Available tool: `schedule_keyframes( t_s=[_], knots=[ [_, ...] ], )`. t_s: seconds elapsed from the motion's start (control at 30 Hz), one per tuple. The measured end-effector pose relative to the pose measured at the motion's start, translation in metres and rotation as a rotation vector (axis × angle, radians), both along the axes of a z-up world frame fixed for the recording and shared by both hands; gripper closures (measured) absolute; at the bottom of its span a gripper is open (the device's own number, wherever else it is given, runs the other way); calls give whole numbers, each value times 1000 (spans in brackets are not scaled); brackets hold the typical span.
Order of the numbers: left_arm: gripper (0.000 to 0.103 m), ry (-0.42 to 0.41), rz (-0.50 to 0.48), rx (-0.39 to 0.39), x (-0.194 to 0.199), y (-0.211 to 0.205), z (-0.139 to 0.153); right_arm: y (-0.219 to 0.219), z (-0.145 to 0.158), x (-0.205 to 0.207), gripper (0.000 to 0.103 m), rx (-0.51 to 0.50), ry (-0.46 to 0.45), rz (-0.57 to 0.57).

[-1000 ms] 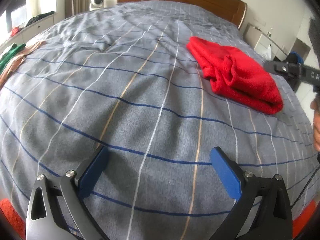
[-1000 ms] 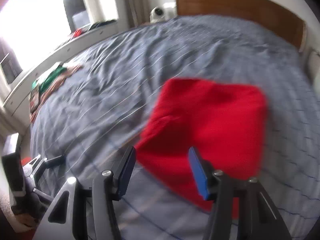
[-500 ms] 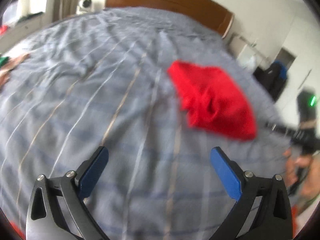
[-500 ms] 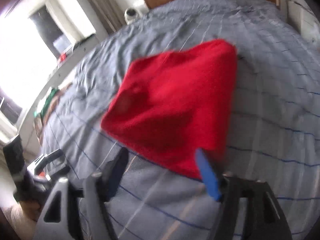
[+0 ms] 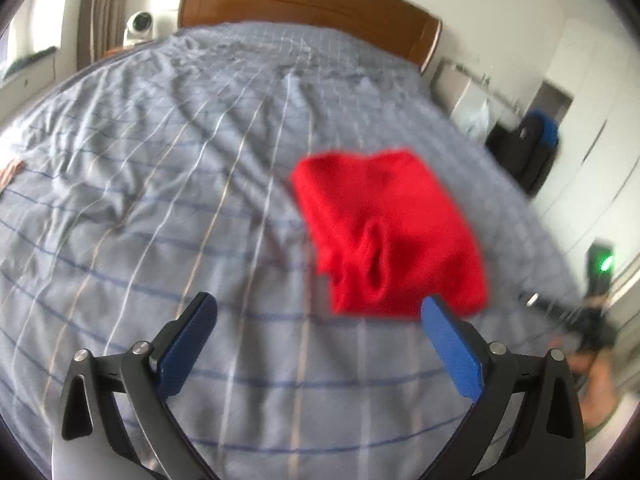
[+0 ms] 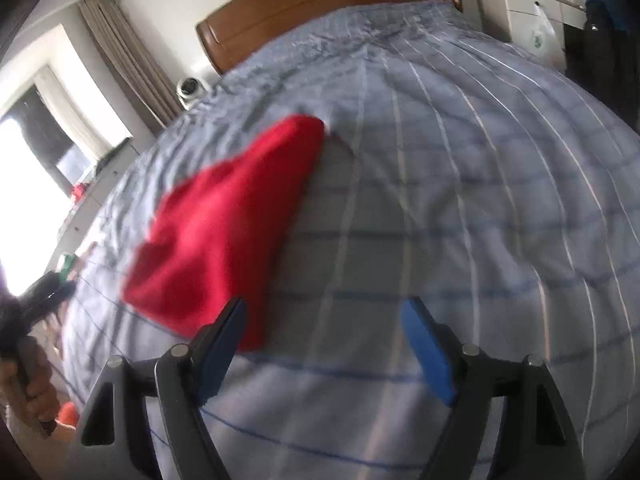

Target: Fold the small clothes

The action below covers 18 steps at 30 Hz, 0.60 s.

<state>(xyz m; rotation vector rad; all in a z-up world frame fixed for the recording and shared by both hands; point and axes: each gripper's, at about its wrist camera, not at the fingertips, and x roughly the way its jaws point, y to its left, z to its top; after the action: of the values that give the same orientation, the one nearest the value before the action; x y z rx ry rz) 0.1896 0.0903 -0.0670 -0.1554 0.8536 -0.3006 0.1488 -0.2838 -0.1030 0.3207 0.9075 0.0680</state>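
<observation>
Both the left gripper (image 5: 318,322) and right gripper (image 6: 322,328) are hovering with jaws spread and empty near the folded red garment (image 5: 390,232) at frame centre, so setting it aside likely comes next.

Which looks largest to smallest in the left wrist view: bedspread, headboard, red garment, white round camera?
1. bedspread
2. headboard and red garment: near-equal; the garment lies nearer, so unsure
3. white round camera
</observation>
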Motion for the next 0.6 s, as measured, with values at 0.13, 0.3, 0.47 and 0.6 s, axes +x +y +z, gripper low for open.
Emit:
schedule_keyframes(
  t_s=[0.13,0.3,0.47,0.6],
  knots=[
    [2,73,20,-39,22,16,-10,-5,-2,4,24,9,13,-22],
    [1,93,23,-185,79,20,11,-5,22,44,24,123,-51,-18],
    [1,239,8,-142,143,-12,-18,13,17,105,24,256,-1,78],
    [1,304,20,-70,158,-30,-45,32,-15,141,24,259,108,135]
  ],
)
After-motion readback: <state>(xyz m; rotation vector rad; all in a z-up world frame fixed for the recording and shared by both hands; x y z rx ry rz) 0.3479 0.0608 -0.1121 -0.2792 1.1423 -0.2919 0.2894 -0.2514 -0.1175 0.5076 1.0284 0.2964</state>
